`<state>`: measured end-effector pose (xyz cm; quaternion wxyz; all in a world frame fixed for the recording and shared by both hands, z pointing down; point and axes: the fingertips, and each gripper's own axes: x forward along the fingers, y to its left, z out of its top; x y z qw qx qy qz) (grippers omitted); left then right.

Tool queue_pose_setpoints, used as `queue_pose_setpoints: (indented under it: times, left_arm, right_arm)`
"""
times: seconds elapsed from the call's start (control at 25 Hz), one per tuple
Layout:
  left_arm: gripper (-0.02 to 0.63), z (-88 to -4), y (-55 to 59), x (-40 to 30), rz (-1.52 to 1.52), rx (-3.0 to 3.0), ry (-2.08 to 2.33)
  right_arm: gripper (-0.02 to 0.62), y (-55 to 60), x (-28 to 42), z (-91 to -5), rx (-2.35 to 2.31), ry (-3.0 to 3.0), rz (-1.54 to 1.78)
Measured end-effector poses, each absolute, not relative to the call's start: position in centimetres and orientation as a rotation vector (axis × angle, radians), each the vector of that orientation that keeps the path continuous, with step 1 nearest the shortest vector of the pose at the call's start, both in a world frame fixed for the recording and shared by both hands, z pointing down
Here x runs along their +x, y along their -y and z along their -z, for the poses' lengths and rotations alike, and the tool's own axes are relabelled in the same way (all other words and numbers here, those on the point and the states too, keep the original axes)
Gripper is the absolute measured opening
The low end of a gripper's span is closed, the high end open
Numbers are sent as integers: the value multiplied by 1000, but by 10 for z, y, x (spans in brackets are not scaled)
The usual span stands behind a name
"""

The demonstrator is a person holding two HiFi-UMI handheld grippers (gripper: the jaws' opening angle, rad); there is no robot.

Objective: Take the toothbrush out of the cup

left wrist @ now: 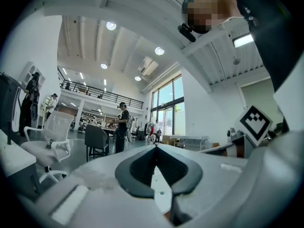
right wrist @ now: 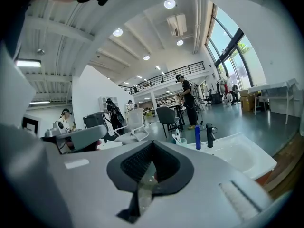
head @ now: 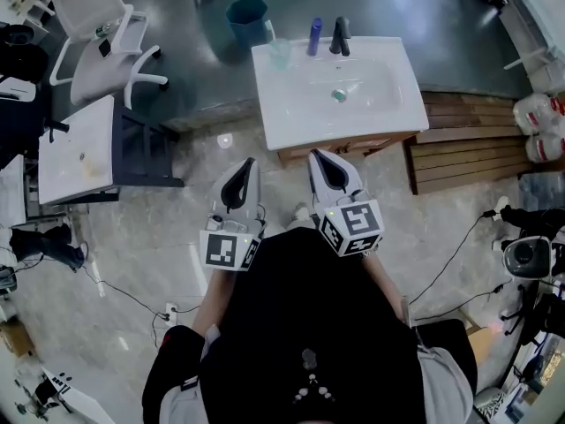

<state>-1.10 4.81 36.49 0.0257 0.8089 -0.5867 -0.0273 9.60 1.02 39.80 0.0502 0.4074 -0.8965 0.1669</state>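
Observation:
A pale green cup (head: pixel 279 54) stands at the back left corner of the white sink counter (head: pixel 300 122), with a toothbrush (head: pixel 269 32) sticking up out of it. In the right gripper view the cup (right wrist: pixel 180 141) and toothbrush (right wrist: pixel 175 137) show small, far beyond the jaws. My left gripper (head: pixel 250 162) and right gripper (head: pixel 314 154) hang side by side in front of the counter, well short of the cup. Both are shut with nothing between the jaws. The left gripper (left wrist: pixel 155 147) faces the open hall, and the cup is out of that view.
A blue bottle (head: pixel 315 36) and a black faucet (head: pixel 340 35) stand at the back of the sink. A teal bin (head: pixel 246 18) sits behind the counter. A white office chair (head: pixel 97 34) and small white table (head: pixel 78 148) are left, wooden pallets (head: pixel 468 144) right. Cables cross the floor.

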Motion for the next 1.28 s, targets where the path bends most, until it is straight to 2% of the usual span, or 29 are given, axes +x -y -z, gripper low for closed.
queue_pose_setpoints:
  times: [0.64, 1.28]
  left_arm:
    - [2, -387, 42, -4, 47, 2539, 1709]
    - [2, -389, 172, -52, 120, 2617, 1544]
  right_arm:
    - [2, 68, 107, -415, 1318, 2655, -535]
    - [3, 190, 53, -404, 1394, 2634, -464]
